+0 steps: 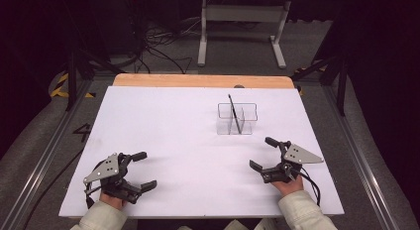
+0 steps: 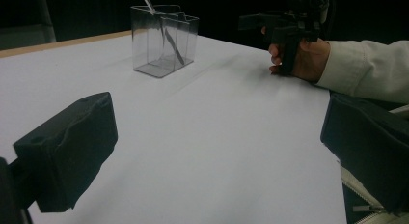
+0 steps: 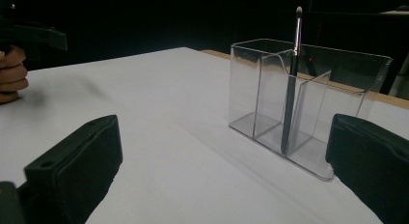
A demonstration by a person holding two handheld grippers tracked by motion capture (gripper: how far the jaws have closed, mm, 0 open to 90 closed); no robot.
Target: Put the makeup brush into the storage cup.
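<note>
A clear plastic organizer (image 1: pixel 237 119) with several compartments stands on the white table (image 1: pixel 188 141), right of centre. A thin dark brush (image 1: pixel 234 111) leans upright inside it, tip up; the right gripper view shows the brush (image 3: pixel 291 84) in a middle compartment of the organizer (image 3: pixel 308 103). My left gripper (image 1: pixel 143 169) rests near the front left edge, open and empty. My right gripper (image 1: pixel 262 153) rests at the front right, open and empty, a little short of the organizer. In the left gripper view the organizer (image 2: pixel 164 40) and the other gripper (image 2: pixel 279 26) lie far ahead.
A wooden strip (image 1: pixel 203 81) runs along the table's far edge. Beyond it stand a white frame's legs (image 1: pixel 242 22) and floor cables (image 1: pixel 153 46). Metal rails (image 1: pixel 361 160) flank the table. White sleeves (image 1: pixel 302 210) enter from the bottom.
</note>
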